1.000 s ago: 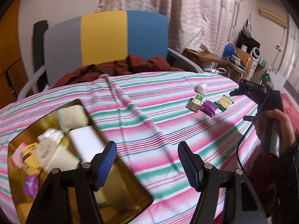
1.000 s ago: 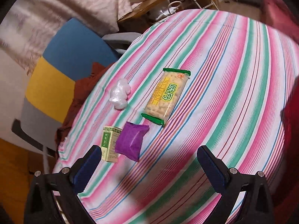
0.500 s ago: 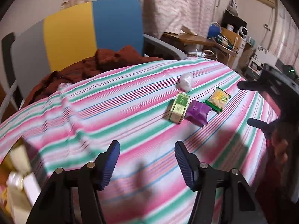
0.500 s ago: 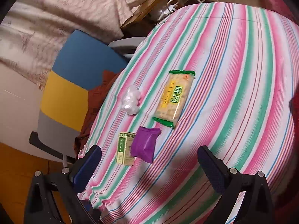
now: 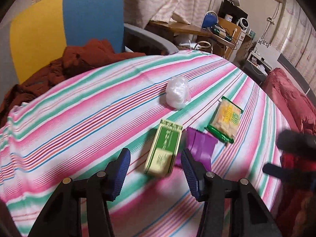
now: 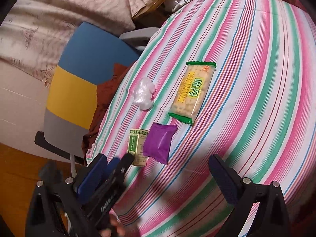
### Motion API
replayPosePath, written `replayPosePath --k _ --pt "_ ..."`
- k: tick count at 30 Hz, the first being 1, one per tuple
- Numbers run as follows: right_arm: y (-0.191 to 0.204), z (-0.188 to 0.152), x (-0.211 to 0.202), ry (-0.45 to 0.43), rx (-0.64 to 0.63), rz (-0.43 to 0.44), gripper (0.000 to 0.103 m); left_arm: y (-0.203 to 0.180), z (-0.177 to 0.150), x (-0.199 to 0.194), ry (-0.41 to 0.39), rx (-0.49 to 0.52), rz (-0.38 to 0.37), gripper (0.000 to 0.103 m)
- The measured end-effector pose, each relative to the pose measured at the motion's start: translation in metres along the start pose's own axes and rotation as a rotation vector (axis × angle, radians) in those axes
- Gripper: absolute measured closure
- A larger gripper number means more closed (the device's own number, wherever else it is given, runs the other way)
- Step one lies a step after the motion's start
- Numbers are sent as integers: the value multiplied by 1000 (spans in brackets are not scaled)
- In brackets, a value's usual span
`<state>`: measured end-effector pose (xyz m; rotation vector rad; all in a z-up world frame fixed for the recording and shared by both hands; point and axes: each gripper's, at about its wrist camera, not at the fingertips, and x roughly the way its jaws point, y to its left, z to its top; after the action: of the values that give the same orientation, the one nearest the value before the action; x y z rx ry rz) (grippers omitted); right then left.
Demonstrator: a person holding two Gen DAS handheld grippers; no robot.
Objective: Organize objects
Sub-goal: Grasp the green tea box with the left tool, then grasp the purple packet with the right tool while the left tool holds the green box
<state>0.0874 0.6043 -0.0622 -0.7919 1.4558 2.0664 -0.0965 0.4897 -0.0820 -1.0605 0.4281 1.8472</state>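
A green and cream box (image 5: 164, 148) lies on the striped tablecloth (image 5: 79, 122), just ahead of and between the fingers of my open left gripper (image 5: 155, 165). Touching the box on its right is a purple packet (image 5: 201, 148). Beyond them are a yellow cracker packet with green ends (image 5: 226, 118) and a crumpled white plastic bag (image 5: 176, 92). In the right wrist view my right gripper (image 6: 158, 173) is open above the cloth, nothing in it, short of the box (image 6: 137, 148), purple packet (image 6: 160, 142), crackers (image 6: 192, 90) and bag (image 6: 144, 93). The left gripper's fingers (image 6: 126, 162) show blurred beside the box.
A chair with a blue, yellow and grey back (image 5: 65, 19) holds rust-brown cloth (image 5: 79, 63) behind the table. A cluttered wooden desk (image 5: 197, 29) stands at the back right. A red blanket (image 5: 284, 94) lies past the table's right edge.
My left gripper swung right from the gold tray, now out of view, and closed in on the green box. The right gripper stayed open and shifted only slightly.
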Motion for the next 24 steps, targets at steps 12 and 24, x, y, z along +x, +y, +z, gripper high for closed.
replayPosePath --k 12,24 --pt "6 -2 12 28 -57 -71 0 20 -24 10 27 -86 25 71" --pt "17 -9 23 53 -163 -160 0 16 -108 -50 12 -187 93 71"
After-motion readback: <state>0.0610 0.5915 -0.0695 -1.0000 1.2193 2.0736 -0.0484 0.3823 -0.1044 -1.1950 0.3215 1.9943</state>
